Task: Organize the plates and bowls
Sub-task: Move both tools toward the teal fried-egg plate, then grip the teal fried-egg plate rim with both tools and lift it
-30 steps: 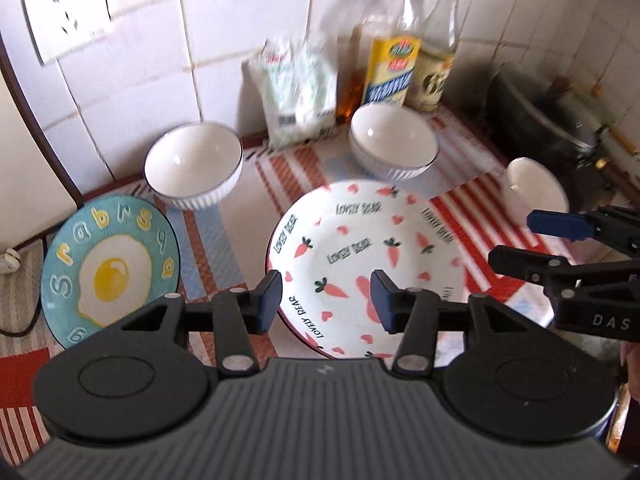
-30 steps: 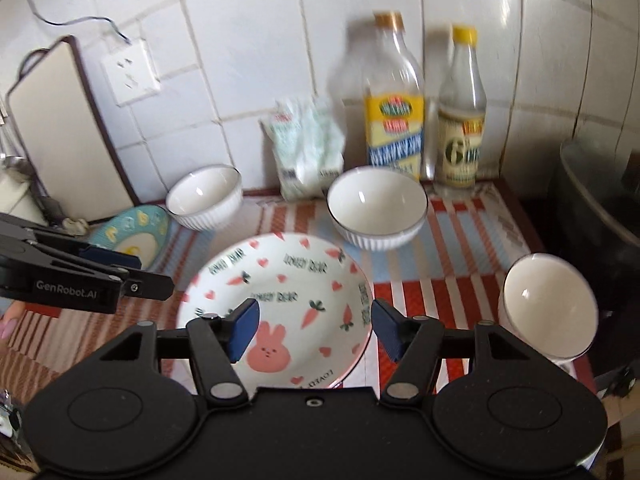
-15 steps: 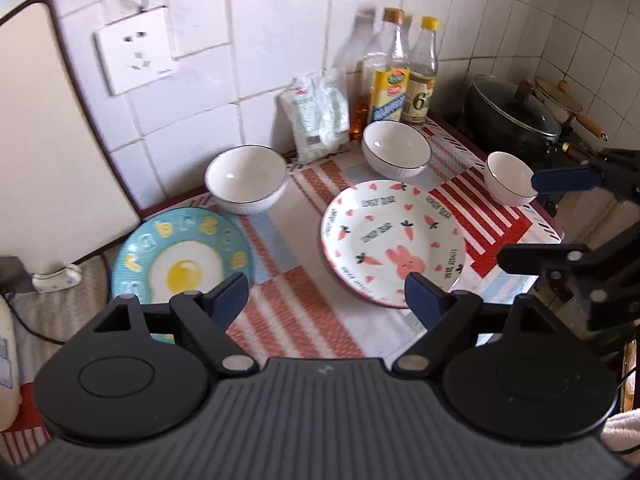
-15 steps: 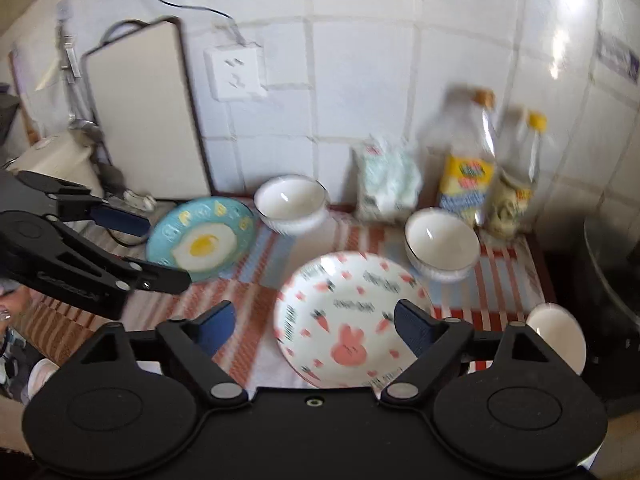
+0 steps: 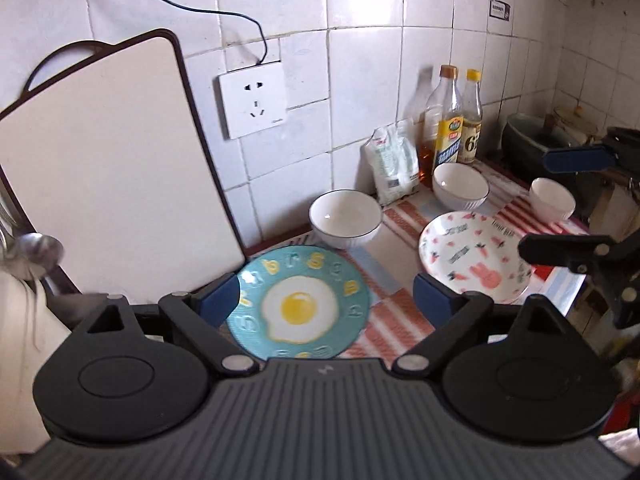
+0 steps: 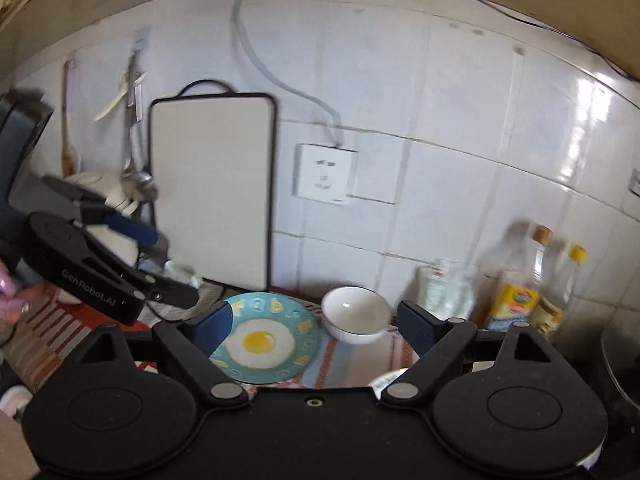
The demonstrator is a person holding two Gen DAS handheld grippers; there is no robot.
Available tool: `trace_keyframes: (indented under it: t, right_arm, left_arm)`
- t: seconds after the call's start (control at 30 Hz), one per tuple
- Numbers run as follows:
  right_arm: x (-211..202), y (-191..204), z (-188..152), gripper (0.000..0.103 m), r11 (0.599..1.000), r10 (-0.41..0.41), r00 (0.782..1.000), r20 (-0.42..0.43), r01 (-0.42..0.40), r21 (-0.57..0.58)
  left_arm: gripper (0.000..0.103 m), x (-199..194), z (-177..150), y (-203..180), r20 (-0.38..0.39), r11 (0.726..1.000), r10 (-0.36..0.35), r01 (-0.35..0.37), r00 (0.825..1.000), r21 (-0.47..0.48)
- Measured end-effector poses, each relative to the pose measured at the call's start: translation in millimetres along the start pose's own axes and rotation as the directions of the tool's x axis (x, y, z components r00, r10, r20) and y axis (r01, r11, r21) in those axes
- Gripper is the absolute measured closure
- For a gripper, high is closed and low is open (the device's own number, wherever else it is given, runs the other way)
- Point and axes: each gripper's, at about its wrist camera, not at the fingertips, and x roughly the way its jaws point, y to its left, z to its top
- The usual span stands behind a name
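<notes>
A teal plate with a fried-egg print (image 5: 298,304) (image 6: 260,344) lies on the striped cloth, low between the wide-spread fingers of both grippers. My left gripper (image 5: 326,299) (image 6: 172,266) hovers above it, its jaws opening with nothing gripped. My right gripper (image 6: 315,327) (image 5: 536,204) stands open and empty too. A white plate with bunny and carrot prints (image 5: 476,256) sits to the right. Three white bowls stand apart: one behind the teal plate (image 5: 346,220) (image 6: 356,314), one by the bottles (image 5: 460,186), a small one at the counter's right end (image 5: 552,200).
A white cutting board (image 5: 108,168) (image 6: 212,184) leans on the tiled wall at the left. Two oil bottles (image 5: 446,136) and a white bag (image 5: 394,164) stand at the back. A dark pot (image 5: 528,144) sits at the far right. Utensils (image 6: 132,120) hang on the wall.
Both grippers have drawn back and up from the bunny plate and spread their jaws wide. Both views have swung left, onto the teal egg plate.
</notes>
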Motion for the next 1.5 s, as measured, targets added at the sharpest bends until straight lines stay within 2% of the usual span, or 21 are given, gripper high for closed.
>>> trace_keyframes:
  t: [0.13,0.23,0.3,0.37,0.43,0.67,0.73,0.8,0.83,0.9,0.93,0.97,1.07,1.1,1.13,1.2,1.27,1.33,1.43,1.47,1.5]
  right_arm:
    - [23.4,25.1,-0.2,0.011,0.999,0.033,0.999,-0.027,-0.032,0.021]
    - [45.8,35.2,-5.8,0.012,0.993,0.081,0.994,-0.072,-0.074,0.097]
    - [62.8,38.2,-9.8,0.015,0.985,0.086,0.989,-0.121,-0.065,0.162]
    - [79.9,31.8,-15.9,0.022,0.961,0.118,0.980,-0.162,-0.072,0.266]
    - [95.7,25.1,-23.3,0.022,0.938,0.130,0.976,-0.175,-0.063,0.341]
    - [142.9,17.0,-44.1,0.022,0.886,0.136,0.959,-0.248,-0.006,0.464]
    - [151.8,18.3,-47.1,0.022,0.880,0.137,0.956,-0.258,0.002,0.475]
    - [162.4,18.3,-49.6,0.022,0.873,0.133,0.954,-0.269,0.016,0.488]
    - [167.2,17.8,-51.9,0.023,0.866,0.130,0.953,-0.274,0.025,0.500]
    - [176.1,16.3,-56.3,0.023,0.853,0.113,0.946,-0.303,0.064,0.518]
    - [178.4,15.3,-59.2,0.023,0.844,0.092,0.947,-0.307,0.089,0.528]
    - [179.8,12.9,-63.4,0.023,0.820,0.065,0.950,-0.307,0.124,0.559]
    - [188.2,4.1,-80.6,0.024,0.717,0.088,0.954,-0.287,0.139,0.683]
    - [191.9,3.3,-85.0,0.026,0.693,0.098,0.954,-0.285,0.140,0.707]
    - [196.1,4.1,-87.0,0.030,0.689,0.105,0.952,-0.287,0.138,0.711]
    - [204.8,8.7,-88.0,0.033,0.717,0.100,0.948,-0.301,0.141,0.683]
    - [214.0,9.1,-89.4,0.036,0.728,0.092,0.945,-0.313,0.151,0.668]
    - [223.2,4.8,-92.8,0.040,0.710,0.105,0.946,-0.305,0.143,0.689]
    - [240.9,-1.0,-100.7,0.061,0.682,0.122,0.939,-0.322,0.157,0.715]
    - [246.5,-1.5,-102.8,0.070,0.679,0.127,0.933,-0.336,0.165,0.715]
    - [251.5,-1.1,-104.4,0.075,0.683,0.124,0.928,-0.352,0.177,0.708]
  left_arm:
    - [0.009,6.3,-9.5,19.4,-0.010,1.000,0.006,-0.006,1.000,0.022]
    - [0.009,20.5,-19.1,34.8,-0.057,1.000,-0.019,0.019,0.998,-0.005]
    - [0.009,30.9,-26.4,43.4,-0.089,0.999,-0.033,0.031,0.995,-0.019]
    - [0.009,42.2,-33.5,51.5,-0.113,0.999,-0.045,0.041,0.993,-0.031]
    - [0.009,54.6,-40.0,59.0,-0.130,0.998,-0.051,0.046,0.990,-0.043]
    - [0.013,105.4,-51.3,83.9,-0.190,0.985,-0.123,0.098,0.974,-0.139]
    - [0.017,121.8,-54.0,88.9,-0.202,0.981,-0.148,0.118,0.968,-0.154]
    - [0.028,139.4,-57.7,93.6,-0.234,0.980,-0.152,0.115,0.960,-0.162]
    - [0.029,147.5,-59.6,95.6,-0.251,0.981,-0.149,0.110,0.956,-0.161]
    - [0.039,160.6,-64.6,98.9,-0.279,0.986,-0.108,0.067,0.954,-0.152]
    - [0.039,166.5,-67.0,101.2,-0.290,0.987,-0.083,0.037,0.954,-0.159]
    - [0.039,173.1,-69.4,102.5,-0.293,0.988,-0.075,0.030,0.953,-0.154]
    - [0.050,195.7,-72.9,107.1,-0.320,0.988,-0.076,0.029,0.944,-0.150]
    - [0.055,202.1,-73.1,110.1,-0.323,0.985,-0.092,0.039,0.942,-0.167]
    - [0.060,207.9,-73.1,113.6,-0.324,0.981,-0.112,0.052,0.939,-0.189]
    - [0.075,218.5,-72.7,120.4,-0.336,0.974,-0.129,0.056,0.933,-0.219]
    - [0.082,229.2,-72.4,127.8,-0.345,0.968,-0.126,0.040,0.930,-0.246]
    - [0.082,236.0,-72.5,135.9,-0.324,0.955,-0.146,0.048,0.935,-0.292]
    - [0.082,245.3,-72.4,144.1,-0.301,0.935,-0.170,0.057,0.938,-0.349]
    - [0.081,248.7,-72.2,145.6,-0.297,0.931,-0.176,0.061,0.939,-0.360]
    - [0.080,251.3,-71.2,146.0,-0.293,0.929,-0.178,0.063,0.939,-0.365]
